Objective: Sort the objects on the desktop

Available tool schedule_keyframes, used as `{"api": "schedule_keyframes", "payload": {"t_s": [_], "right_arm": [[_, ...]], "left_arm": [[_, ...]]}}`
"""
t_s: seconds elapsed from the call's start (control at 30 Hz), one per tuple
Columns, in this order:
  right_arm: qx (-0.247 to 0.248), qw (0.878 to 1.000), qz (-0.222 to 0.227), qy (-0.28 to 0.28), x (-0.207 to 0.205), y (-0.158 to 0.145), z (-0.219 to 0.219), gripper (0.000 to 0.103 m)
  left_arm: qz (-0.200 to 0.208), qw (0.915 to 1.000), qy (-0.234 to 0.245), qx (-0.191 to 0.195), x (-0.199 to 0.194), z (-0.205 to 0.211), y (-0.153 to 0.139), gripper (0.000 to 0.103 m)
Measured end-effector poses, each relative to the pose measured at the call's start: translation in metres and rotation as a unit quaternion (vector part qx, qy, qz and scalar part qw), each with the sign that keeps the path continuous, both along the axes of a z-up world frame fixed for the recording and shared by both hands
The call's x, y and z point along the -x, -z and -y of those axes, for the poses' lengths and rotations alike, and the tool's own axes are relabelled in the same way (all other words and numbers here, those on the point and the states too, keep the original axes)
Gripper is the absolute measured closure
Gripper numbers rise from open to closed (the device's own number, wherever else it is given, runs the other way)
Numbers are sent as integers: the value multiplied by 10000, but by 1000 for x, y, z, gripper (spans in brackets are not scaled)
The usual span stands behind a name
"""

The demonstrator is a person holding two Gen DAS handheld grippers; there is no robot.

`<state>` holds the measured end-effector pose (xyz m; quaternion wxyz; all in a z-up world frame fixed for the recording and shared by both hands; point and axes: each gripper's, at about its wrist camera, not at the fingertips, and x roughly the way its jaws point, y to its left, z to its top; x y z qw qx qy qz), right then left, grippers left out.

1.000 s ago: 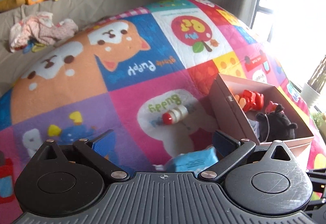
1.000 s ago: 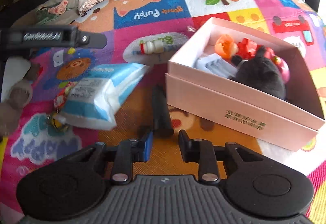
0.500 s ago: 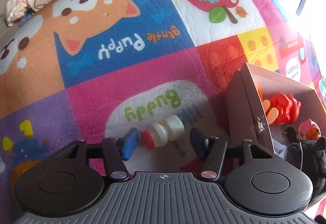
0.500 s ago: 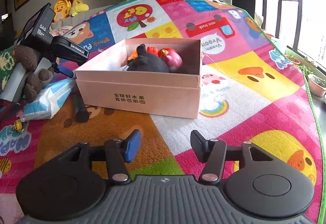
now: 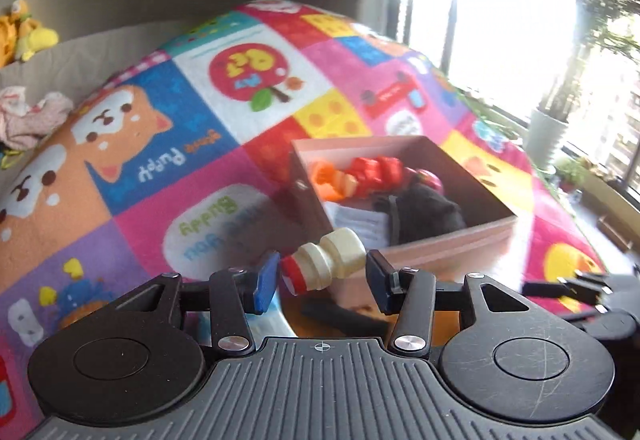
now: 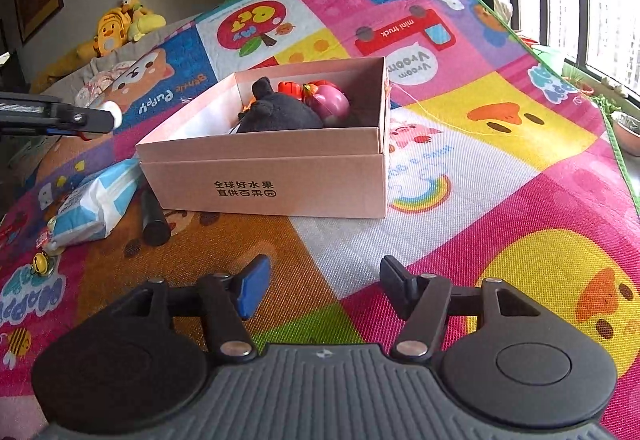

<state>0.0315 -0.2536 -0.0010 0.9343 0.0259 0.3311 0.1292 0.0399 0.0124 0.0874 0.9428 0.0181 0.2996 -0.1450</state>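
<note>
left wrist view: left gripper (image 5: 322, 274) clamps small bottle (image 5: 326, 264) between fingers, red cap toward blue pad, held above mat just short of pink box (image 5: 448, 246) at 1 o'clock. advice: carry over near wall, lower before letting go. box holds red-orange toys (image 5: 360, 176), black plush (image 5: 430, 208).

right wrist view: right gripper (image 6: 322, 288) released, empty, box (image 6: 280, 180) at 12 o'clock. tissue pack (image 6: 94, 202), black cylinder (image 6: 154, 218) lie outside at 10 o'clock.
</note>
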Motion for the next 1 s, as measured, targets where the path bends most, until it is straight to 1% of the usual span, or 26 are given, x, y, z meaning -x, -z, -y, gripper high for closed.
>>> {"api": "schedule_keyframes", "payload": {"t_s": [0.07,0.13,0.23,0.3,0.37,0.4,0.47,0.53,0.57,0.6,0.67,0.7,0.73,0.83,1.0], "right_arm": [[168,9999,27,-9,1,-1,-5,42],[350,9993,89,-37,4,-3,-11,42],[380,9989,61,-257,6,-10,-21,42],[442,9975,95,-545,7,-19,-34,42],[576,9943,161,-878,5,-27,-52,42],[620,9923,173,-1057,2,-29,-62,42],[662,9886,100,-1351,-7,-31,-83,45],[680,9849,-3,-1590,-19,-28,-104,52],[702,9836,-48,-1662,-24,-25,-113,53],[725,9824,-100,-1716,-29,-22,-121,57],[775,9804,-254,-1794,-37,-14,-135,70],[798,9799,-254,-1808,-38,-12,-138,77],[827,9786,-229,-1870,-36,-13,-139,79],[691,9766,-296,-2016,-27,-18,-125,80],[774,9738,-369,-2108,-4,-22,-83,80]], "left_arm": [[14,9994,325,-127,28,15,11,51],[-37,9984,471,-296,49,26,27,51],[0,9963,493,-701,68,37,54,49],[-70,9957,446,-812,72,36,67,49],[-167,9962,399,-759,73,30,74,44],[-203,9965,367,-729,73,27,76,40],[-233,9968,303,-708,74,21,79,35],[-292,9971,238,-665,77,15,81,31],[-338,9973,200,-622,78,12,82,30],[-379,9975,166,-577,78,10,82,29],[-469,9975,150,-507,76,7,80,28],[-524,9974,135,-467,75,6,79,27],[-582,9973,117,-429,73,5,79,26],[-717,9970,51,-294,68,6,78,19],[-833,9960,-34,-324,67,15,77,17]]}}
